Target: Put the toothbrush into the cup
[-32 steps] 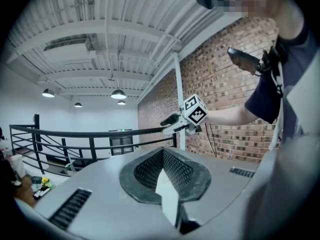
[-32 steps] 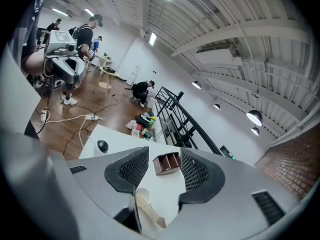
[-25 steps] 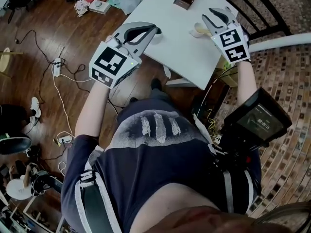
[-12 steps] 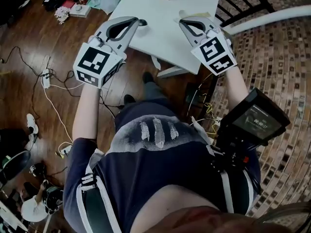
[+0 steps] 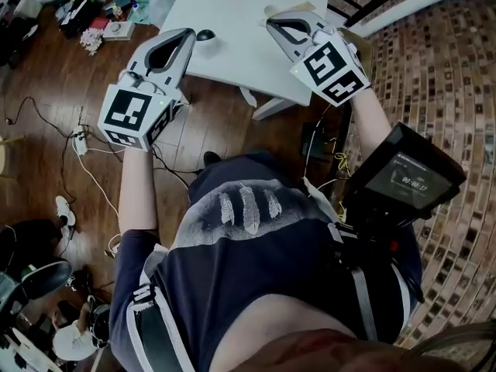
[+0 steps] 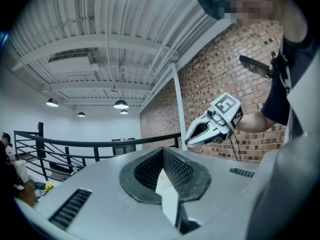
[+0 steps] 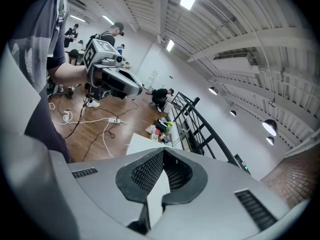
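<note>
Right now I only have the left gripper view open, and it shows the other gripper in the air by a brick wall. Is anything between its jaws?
Observer: No. In the right gripper view the right gripper is shut, jaws together on nothing.
Operator: What lies below the two grippers?
Observer: The head view shows a white table; a small dark round object sits on it beside the tip of the left gripper.
</note>
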A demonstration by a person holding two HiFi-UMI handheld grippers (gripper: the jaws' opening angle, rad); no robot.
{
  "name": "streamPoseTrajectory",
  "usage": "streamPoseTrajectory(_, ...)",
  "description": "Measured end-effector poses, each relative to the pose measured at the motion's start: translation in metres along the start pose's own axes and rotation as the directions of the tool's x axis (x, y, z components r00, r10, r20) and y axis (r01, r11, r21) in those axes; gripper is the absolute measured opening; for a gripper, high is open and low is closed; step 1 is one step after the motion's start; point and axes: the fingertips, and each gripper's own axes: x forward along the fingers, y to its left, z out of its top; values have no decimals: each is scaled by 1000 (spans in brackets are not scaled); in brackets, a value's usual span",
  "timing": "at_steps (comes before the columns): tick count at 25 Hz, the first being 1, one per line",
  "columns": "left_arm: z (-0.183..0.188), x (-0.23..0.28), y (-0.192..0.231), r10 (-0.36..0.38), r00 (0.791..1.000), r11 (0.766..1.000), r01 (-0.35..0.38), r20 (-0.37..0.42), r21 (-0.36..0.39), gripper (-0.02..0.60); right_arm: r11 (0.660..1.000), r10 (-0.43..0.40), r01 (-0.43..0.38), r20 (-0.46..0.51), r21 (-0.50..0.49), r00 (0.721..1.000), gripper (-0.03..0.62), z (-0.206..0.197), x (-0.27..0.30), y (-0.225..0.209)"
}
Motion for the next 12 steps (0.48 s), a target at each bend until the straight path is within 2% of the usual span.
streamPoseTrajectory(6, 10, 13, -20, 35, 999, 999, -34, -36, 32, -12, 999, -9, 4, 97, 46, 995, 0, -7, -9, -2)
streamPoseTrajectory(9, 12, 20, -35, 34, 998, 999, -31, -62, 43, -12, 990, 29, -51, 163, 129, 986, 0, -10, -19, 3)
streamPoseTrajectory(12, 10, 25, -51, 48, 995, 998, -44, -84, 52, -12, 983, 63, -96, 198, 159, 978, 0, -18, -30, 8)
